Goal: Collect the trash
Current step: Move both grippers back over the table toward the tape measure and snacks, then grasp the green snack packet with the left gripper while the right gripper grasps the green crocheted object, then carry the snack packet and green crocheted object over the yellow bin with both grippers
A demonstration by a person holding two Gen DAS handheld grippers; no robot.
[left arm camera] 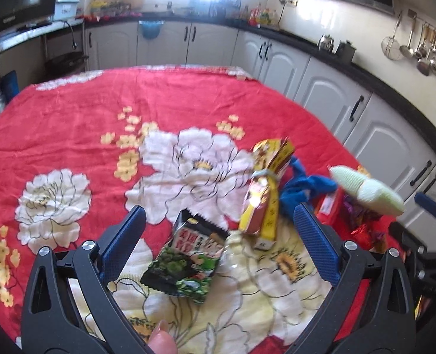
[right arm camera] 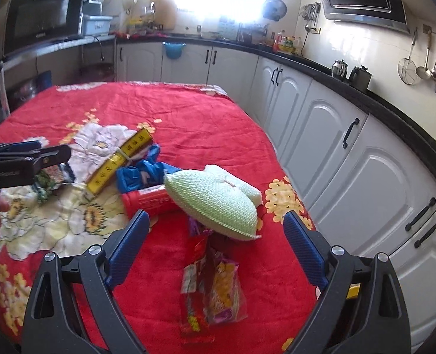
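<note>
A green and black snack wrapper [left arm camera: 188,256] lies on the red floral cloth [left arm camera: 85,112], between the open fingers of my left gripper [left arm camera: 219,221], which holds nothing. A yellow and gold packet [left arm camera: 263,188] bound with a band lies just beyond. In the right wrist view, a red and yellow crumpled wrapper [right arm camera: 212,289] lies between the open fingers of my right gripper [right arm camera: 216,230], which is empty. The left gripper [right arm camera: 26,159] shows at the left edge there, over the green wrapper [right arm camera: 48,180].
A pale green knitted slipper [right arm camera: 215,200] rests on a red box [right arm camera: 147,200], beside a blue cloth [right arm camera: 142,174] and the yellow packet [right arm camera: 120,159]. White cabinets [right arm camera: 350,159] with black handles run close along the table's right edge.
</note>
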